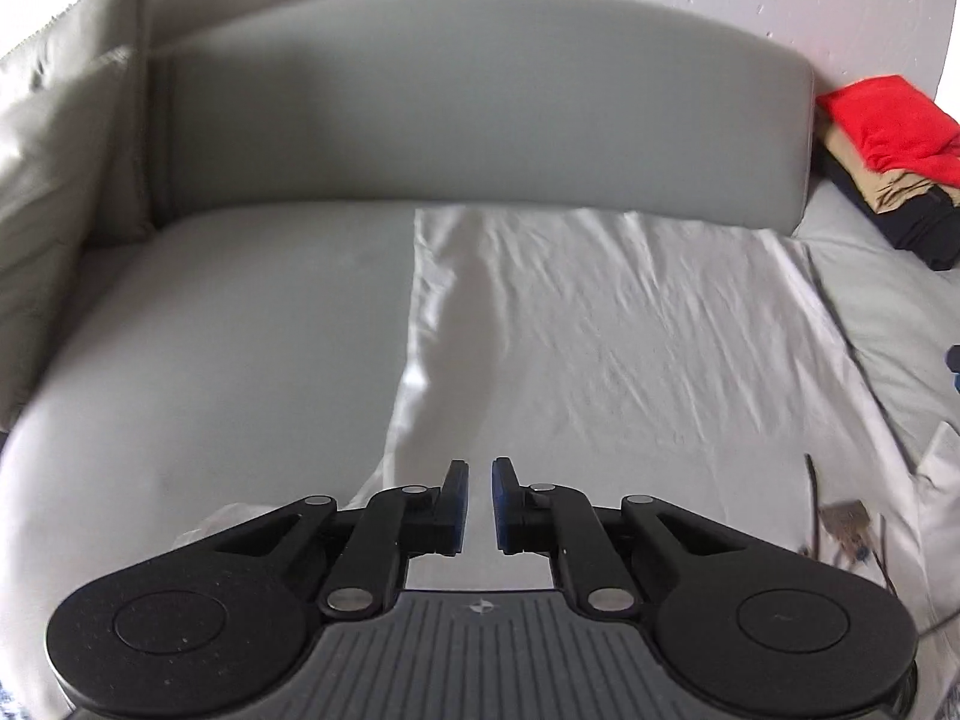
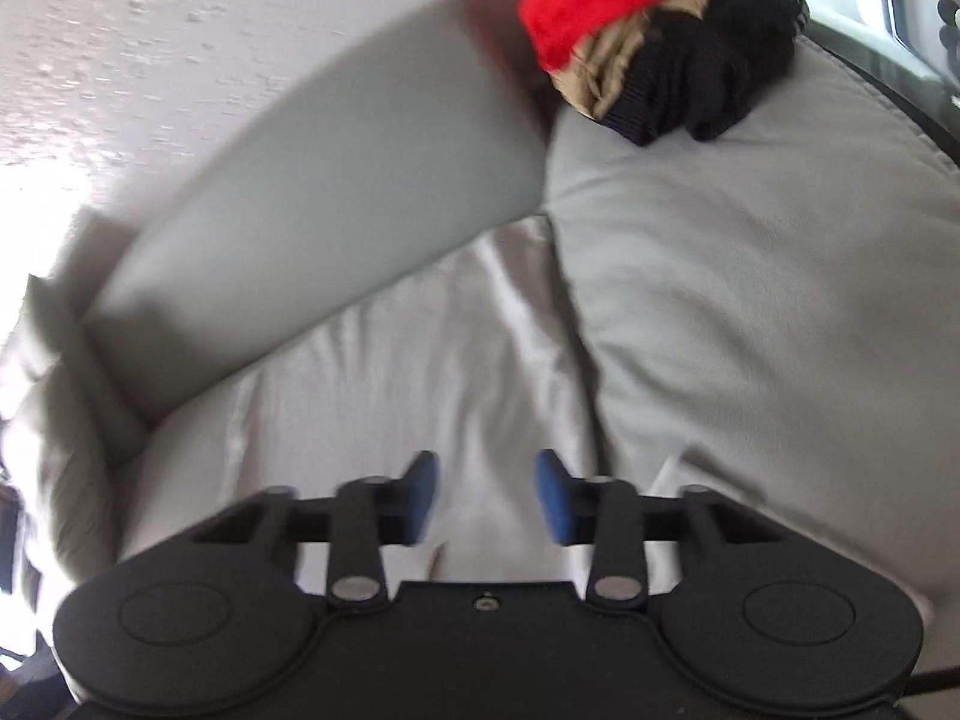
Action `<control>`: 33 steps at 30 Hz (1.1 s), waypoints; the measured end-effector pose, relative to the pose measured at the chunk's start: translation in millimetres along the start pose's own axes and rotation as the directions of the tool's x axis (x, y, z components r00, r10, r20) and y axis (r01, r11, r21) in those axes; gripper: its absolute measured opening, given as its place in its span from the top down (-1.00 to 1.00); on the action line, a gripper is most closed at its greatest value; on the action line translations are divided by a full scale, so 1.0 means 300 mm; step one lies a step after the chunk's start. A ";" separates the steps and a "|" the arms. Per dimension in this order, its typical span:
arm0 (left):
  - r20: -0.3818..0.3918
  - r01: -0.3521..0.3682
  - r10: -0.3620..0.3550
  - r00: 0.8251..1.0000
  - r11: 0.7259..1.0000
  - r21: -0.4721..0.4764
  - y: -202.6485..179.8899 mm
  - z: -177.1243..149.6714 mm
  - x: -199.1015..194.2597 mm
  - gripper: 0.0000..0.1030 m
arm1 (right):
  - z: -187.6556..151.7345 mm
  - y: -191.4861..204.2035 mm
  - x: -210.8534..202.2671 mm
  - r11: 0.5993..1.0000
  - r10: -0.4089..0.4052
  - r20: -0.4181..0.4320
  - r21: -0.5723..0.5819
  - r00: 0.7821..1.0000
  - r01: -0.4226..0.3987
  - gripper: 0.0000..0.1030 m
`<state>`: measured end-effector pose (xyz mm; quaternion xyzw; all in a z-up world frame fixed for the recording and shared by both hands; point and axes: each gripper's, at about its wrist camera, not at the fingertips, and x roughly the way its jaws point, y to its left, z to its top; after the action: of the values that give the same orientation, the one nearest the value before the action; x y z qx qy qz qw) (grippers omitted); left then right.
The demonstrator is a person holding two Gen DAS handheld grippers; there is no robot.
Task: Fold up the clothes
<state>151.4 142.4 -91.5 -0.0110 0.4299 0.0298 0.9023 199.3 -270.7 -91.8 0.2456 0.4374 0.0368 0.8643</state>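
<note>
A white garment [image 1: 630, 330] lies spread flat and wrinkled on the grey sofa seat [image 1: 210, 348]. My left gripper [image 1: 479, 480] hovers above the garment's near left part, its jaws a narrow gap apart with nothing between them. In the right wrist view the same white garment [image 2: 390, 372] lies below my right gripper [image 2: 487, 480], whose jaws stand wide apart and empty. This view is blurred.
A stack of folded clothes, red on top of tan and black [image 1: 888, 150], sits at the sofa's far right; it also shows in the right wrist view [image 2: 648, 30]. The grey backrest [image 1: 480, 108] runs behind. A cushion [image 1: 60, 168] stands at the left. A small tag [image 1: 843, 519] lies near the garment's right edge.
</note>
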 end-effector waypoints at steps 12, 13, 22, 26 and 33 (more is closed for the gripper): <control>-0.003 -0.025 0.025 1.000 1.000 0.014 -0.017 0.130 0.369 0.58 | 0.250 -0.046 0.444 0.996 -0.048 0.092 0.083 0.995 0.040 0.14; 0.005 -0.016 0.016 1.000 1.000 0.026 -0.019 0.140 0.385 0.57 | 0.272 -0.055 0.476 0.994 -0.062 0.101 0.091 0.993 0.053 0.14; 0.058 0.082 -0.086 0.995 0.994 0.072 -0.037 0.162 0.426 0.45 | 0.374 -0.078 0.656 0.996 -0.081 0.088 0.029 0.993 0.079 0.44; 0.076 0.075 -0.079 0.994 0.996 0.058 -0.030 0.167 0.436 0.44 | 0.349 -0.056 0.621 0.995 -0.097 0.122 -0.002 0.988 0.098 0.89; 0.063 0.034 -0.035 0.997 0.999 0.008 -0.005 0.171 0.462 0.44 | 0.344 0.077 0.550 0.935 -0.226 0.312 -0.198 0.923 0.296 0.95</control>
<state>278.4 149.4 -166.7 -0.0143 0.4010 0.0131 0.9159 384.2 -245.1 -151.8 0.0807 0.3297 -0.0624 0.9385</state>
